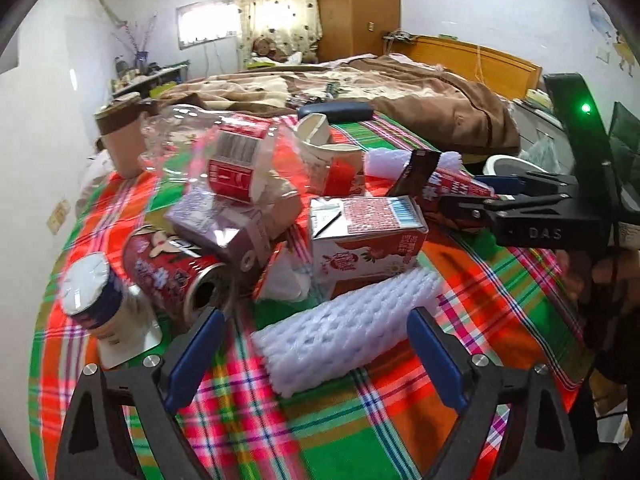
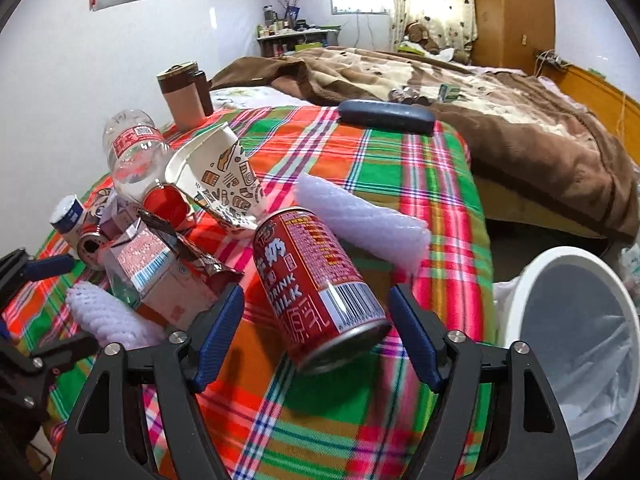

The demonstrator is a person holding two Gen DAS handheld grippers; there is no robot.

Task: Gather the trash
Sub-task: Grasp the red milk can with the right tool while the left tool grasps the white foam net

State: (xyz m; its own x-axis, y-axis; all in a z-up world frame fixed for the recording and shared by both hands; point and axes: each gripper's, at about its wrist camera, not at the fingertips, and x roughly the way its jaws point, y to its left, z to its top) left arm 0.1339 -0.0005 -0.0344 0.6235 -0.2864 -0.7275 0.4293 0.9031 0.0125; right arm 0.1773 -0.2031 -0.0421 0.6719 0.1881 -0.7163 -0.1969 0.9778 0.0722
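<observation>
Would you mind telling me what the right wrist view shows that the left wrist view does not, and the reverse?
Only the right wrist view: the red milk can between the open right gripper fingers, and the bin's lined inside. Only the left wrist view: the foam sleeve ahead of the open left gripper, and an open can in full. Both share the plaid cloth, milk carton, clear bottle and bed.

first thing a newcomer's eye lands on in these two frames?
Probably the loud plaid tablecloth heaped with trash, and the red milk can lying on its side right between the right gripper's open jaws. In the left wrist view, a white foam net sleeve lies just ahead of the left gripper, also open. A white bin with a clear liner waits off the table's right edge.
</observation>
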